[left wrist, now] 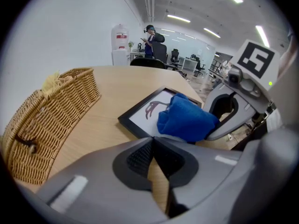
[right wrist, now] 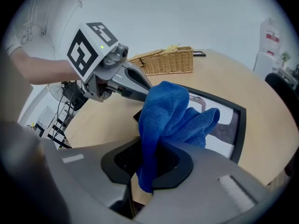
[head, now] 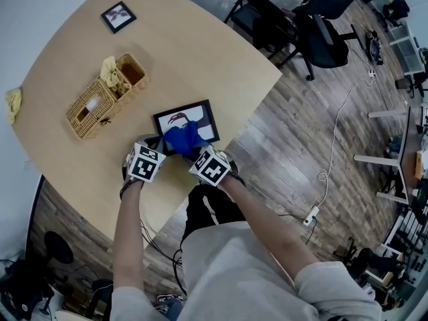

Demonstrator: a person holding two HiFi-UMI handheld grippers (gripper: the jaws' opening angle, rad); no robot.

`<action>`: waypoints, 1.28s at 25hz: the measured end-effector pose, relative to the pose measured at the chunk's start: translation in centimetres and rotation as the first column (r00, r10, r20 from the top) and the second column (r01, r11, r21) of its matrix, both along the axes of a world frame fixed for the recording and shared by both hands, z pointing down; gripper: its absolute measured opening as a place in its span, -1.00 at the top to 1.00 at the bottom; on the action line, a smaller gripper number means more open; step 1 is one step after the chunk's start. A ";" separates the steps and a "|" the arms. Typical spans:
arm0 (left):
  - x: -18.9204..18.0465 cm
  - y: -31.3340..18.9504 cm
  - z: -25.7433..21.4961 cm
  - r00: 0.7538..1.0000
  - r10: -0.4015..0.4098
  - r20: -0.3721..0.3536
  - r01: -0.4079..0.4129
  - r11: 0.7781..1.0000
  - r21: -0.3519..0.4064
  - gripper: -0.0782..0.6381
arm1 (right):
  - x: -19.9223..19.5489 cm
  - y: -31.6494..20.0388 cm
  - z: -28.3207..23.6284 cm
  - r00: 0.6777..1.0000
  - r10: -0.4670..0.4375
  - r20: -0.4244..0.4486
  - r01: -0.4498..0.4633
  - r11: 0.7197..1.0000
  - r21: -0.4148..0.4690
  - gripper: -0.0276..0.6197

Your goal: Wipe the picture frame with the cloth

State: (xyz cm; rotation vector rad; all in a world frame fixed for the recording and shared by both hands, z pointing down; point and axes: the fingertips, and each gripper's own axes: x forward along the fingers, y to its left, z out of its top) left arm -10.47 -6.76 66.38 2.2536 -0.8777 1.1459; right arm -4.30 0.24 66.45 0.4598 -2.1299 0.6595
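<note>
I count one cloth (right wrist: 170, 108), one near frame (head: 204, 122), one far frame (head: 118, 17). Right gripper (right wrist: 148, 149) pinches the cloth; left gripper (left wrist: 153, 138) is pressed together.

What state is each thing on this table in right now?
left gripper: fingers shut, empty.
right gripper: fingers shut on blue cloth.
blue cloth: bunched, resting on picture frame.
picture frame: lying flat, face up.
basket: upright, one compartment open.

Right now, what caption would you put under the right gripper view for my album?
Right gripper, shut on a blue cloth, holds it over the black picture frame on the table.
</note>
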 end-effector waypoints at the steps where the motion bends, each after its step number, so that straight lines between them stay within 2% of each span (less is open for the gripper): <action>1: 0.0 0.0 0.0 1.000 -0.003 -0.001 0.003 1.000 0.003 0.63 | 0.5 -0.1 0.0 1.000 0.008 0.001 -0.008 1.000 -0.001 0.77; 8: -0.1 0.0 0.2 1.000 -0.023 0.006 0.023 1.000 -0.004 0.63 | 3.4 -0.9 -0.1 0.998 0.054 -0.013 -0.054 0.998 0.012 0.77; 14: 0.0 0.0 0.2 0.999 -0.021 0.039 0.021 1.000 0.004 0.63 | 6.9 0.4 1.2 0.993 0.070 -0.099 -0.069 0.998 0.015 0.77; 18: 0.1 -0.1 0.0 0.997 -0.002 0.076 0.001 1.000 0.011 0.64 | 9.2 0.9 0.3 0.990 0.074 -0.120 -0.069 0.997 0.043 0.77; 21: 0.3 0.4 -0.7 0.995 -0.035 0.088 0.033 0.999 0.032 0.64 | 10.9 1.8 -1.0 0.989 0.091 -0.116 -0.084 0.994 0.064 0.77; 26: 0.5 1.5 -4.2 0.991 -0.116 0.061 0.110 0.989 0.097 0.64 | 12.5 3.4 -2.6 0.987 0.137 -0.084 -0.130 0.988 0.081 0.77; 29: 0.6 2.7 -6.2 0.983 -0.181 0.028 0.176 0.977 0.123 0.64 | 12.1 4.3 -3.5 0.985 0.167 -0.040 -0.165 0.984 0.068 0.77; 32: 0.2 4.1 -7.9 0.964 -0.267 -0.006 0.265 0.953 0.144 0.64 | 10.7 4.3 -5.4 0.983 0.184 0.010 -0.185 0.979 0.087 0.77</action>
